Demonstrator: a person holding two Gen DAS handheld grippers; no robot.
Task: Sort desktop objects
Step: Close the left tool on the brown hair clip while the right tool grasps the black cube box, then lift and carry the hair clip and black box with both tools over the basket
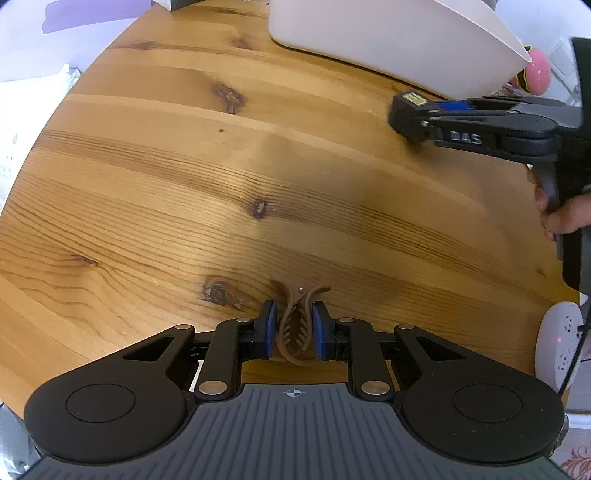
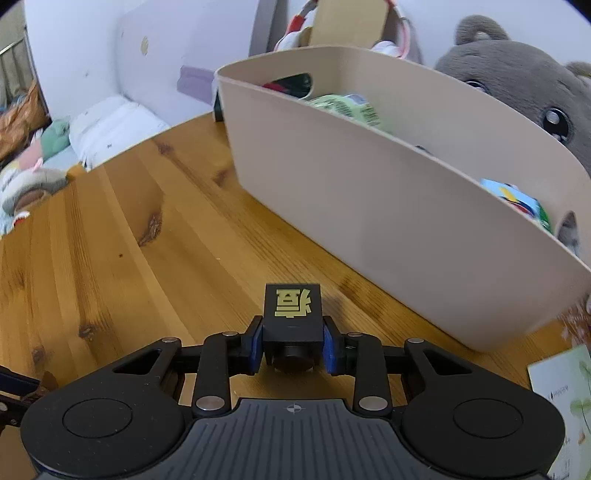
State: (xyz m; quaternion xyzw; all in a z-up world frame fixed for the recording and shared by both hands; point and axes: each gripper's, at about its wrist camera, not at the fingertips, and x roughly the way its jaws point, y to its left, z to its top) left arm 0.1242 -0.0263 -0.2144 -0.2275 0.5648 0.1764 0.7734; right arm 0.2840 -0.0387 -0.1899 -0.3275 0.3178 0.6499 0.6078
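My left gripper (image 1: 294, 325) is shut on a brown hair claw clip (image 1: 295, 325), held just above the wooden table (image 1: 184, 166). My right gripper (image 2: 291, 338) is shut on a black block with a gold character (image 2: 291, 314), above the table in front of the beige storage bin (image 2: 369, 192). The right gripper also shows in the left wrist view (image 1: 413, 110), at the right, near the bin's wall (image 1: 369, 33). The bin holds a green packet (image 2: 343, 105) and a blue packet (image 2: 517, 199).
A grey plush bear (image 2: 524, 81) sits behind the bin. A white power strip (image 1: 557, 347) lies at the table's right edge. A card with a green print (image 2: 565, 398) lies right of the right gripper. A bed with pillows (image 2: 110, 129) lies beyond the table.
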